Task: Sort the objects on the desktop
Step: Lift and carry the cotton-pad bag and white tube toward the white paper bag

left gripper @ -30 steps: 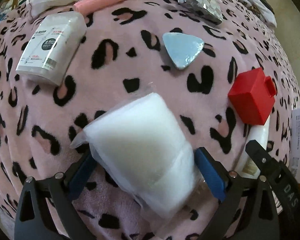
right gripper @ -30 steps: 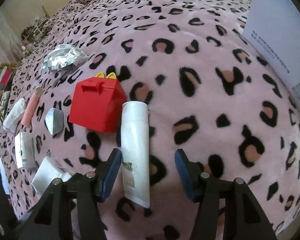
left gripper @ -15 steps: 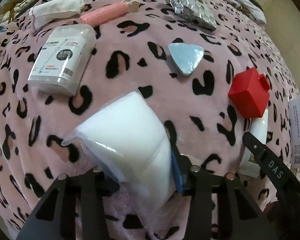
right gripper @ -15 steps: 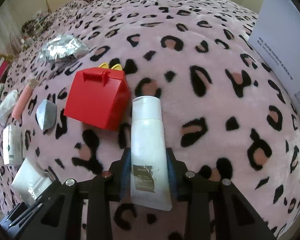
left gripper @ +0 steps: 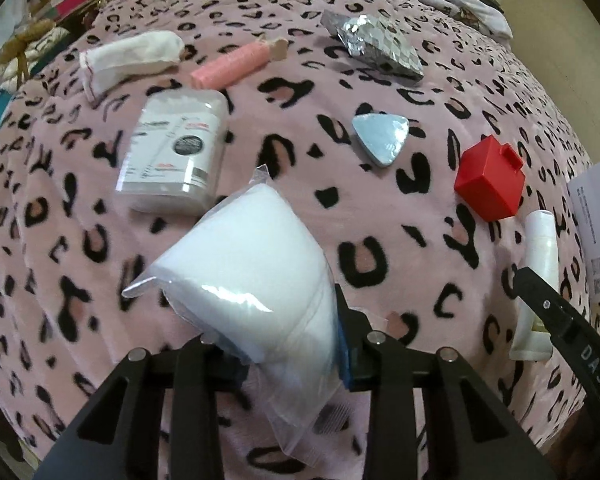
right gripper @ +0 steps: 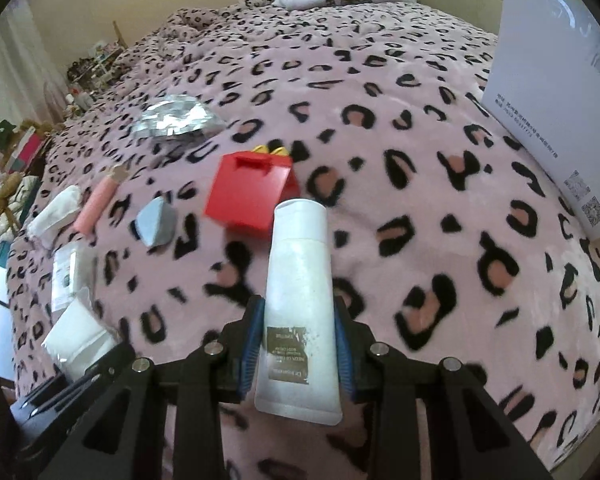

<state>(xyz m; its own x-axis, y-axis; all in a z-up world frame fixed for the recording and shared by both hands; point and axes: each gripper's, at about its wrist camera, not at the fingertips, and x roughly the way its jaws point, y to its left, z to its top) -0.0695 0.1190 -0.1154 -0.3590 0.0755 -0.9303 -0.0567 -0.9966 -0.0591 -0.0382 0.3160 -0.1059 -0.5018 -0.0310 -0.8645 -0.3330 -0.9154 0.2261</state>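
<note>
My left gripper [left gripper: 288,344] is shut on a white pack of cotton pads in clear plastic [left gripper: 252,264] and holds it above the pink leopard blanket [left gripper: 360,200]. My right gripper [right gripper: 298,344] is shut on a white cream tube [right gripper: 300,304], cap pointing away, lifted off the blanket [right gripper: 440,208]. The tube also shows in the left wrist view [left gripper: 540,272], and the pack in the right wrist view [right gripper: 78,340].
On the blanket lie a red house-shaped box [left gripper: 490,178], a grey triangular pouch [left gripper: 382,138], a white boxed item [left gripper: 176,156], a pink tube [left gripper: 236,66], a white cloth bag [left gripper: 132,58] and a silver bag [left gripper: 376,42]. A white sheet [right gripper: 556,80] stands at the right.
Both grippers closed: the left on the cotton pad pack, the right on the cream tube. Both objects have been lifted off the blanket.
</note>
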